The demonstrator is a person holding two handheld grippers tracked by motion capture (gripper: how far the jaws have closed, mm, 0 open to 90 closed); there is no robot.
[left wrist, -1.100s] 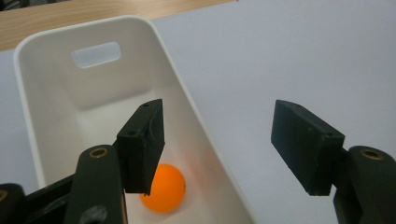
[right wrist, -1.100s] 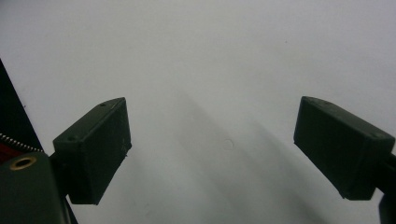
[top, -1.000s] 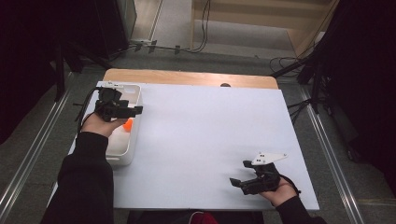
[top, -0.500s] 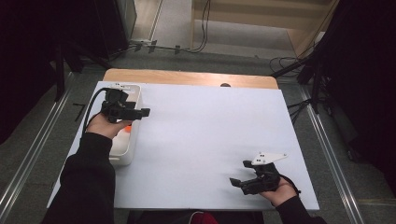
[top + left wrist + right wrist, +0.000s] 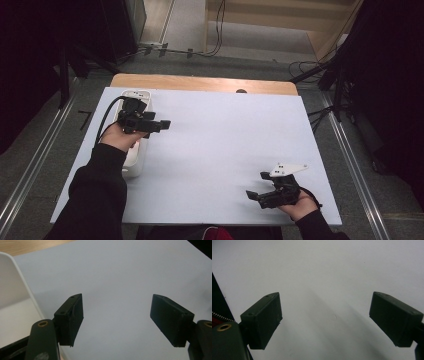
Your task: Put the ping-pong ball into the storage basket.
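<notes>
Where the left tool [image 5: 162, 123] hovers, white tray [image 5: 131, 165] beneath, white table [image 5: 220, 140] beyond.

Beside the left gripper [image 5: 159, 125], of matt black plastic, sits a smooth, glossy white plastic tray [image 5: 134, 165]; the bench [image 5: 215, 150] top is matt white, its far edge wood.

A: Where does the high view look from?

B: From above the near edge, facing forward and down on the whole table [image 5: 220, 145], floor beyond at the top of the frame.

A: And the gripper views?

B: Each sits close over the white top. The left gripper view shares the tray [image 5: 12, 297] at its left edge with the high view's left side [image 5: 134, 165].
</notes>
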